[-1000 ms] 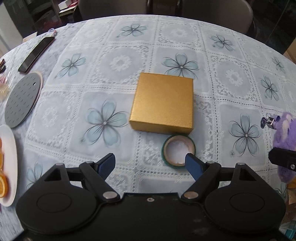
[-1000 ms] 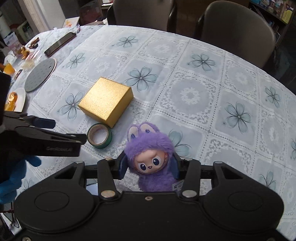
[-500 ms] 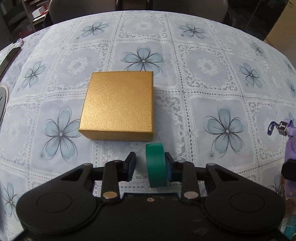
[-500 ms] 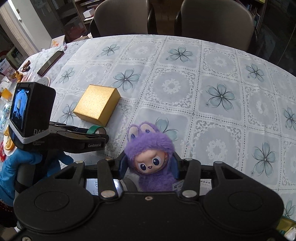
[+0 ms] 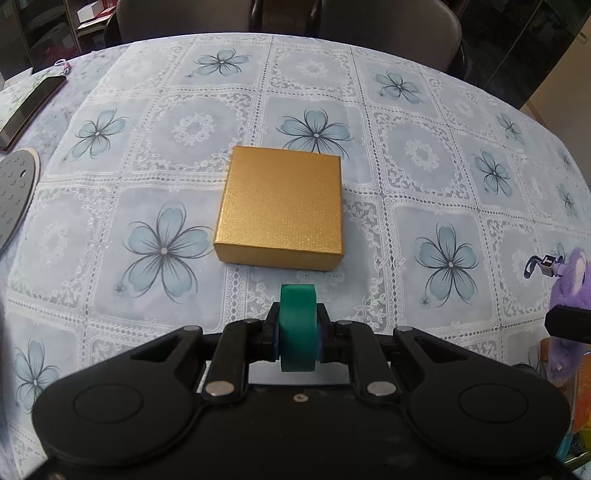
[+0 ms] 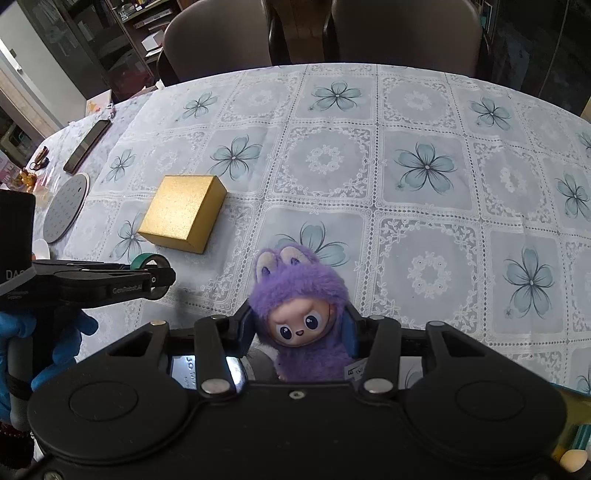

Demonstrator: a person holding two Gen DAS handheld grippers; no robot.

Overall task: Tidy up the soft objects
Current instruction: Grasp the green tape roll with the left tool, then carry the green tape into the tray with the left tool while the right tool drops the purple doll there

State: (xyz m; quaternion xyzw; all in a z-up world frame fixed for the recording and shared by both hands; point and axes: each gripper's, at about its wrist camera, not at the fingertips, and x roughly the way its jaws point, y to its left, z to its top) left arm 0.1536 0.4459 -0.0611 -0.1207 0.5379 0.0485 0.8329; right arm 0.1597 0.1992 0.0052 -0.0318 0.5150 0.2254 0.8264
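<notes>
My left gripper (image 5: 297,330) is shut on a green tape roll (image 5: 297,325), held on edge above the tablecloth, just in front of a gold box (image 5: 282,208). In the right wrist view the left gripper (image 6: 157,277) with the tape roll (image 6: 142,261) shows at the left, near the gold box (image 6: 183,212). My right gripper (image 6: 299,328) is shut on a purple plush doll (image 6: 299,306), face toward the camera, held above the table. The doll's edge (image 5: 570,284) shows at the far right of the left wrist view.
A floral lace tablecloth (image 6: 424,206) covers the round table. At the left lie a grey perforated trivet (image 6: 66,208), a dark phone (image 6: 86,146) and small items at the edge. Chairs (image 6: 406,33) stand behind the table.
My left gripper closed on the green tape roll and lifted it off the table, drawing back a little from the gold box. The right gripper still holds the doll, which has tilted slightly.
</notes>
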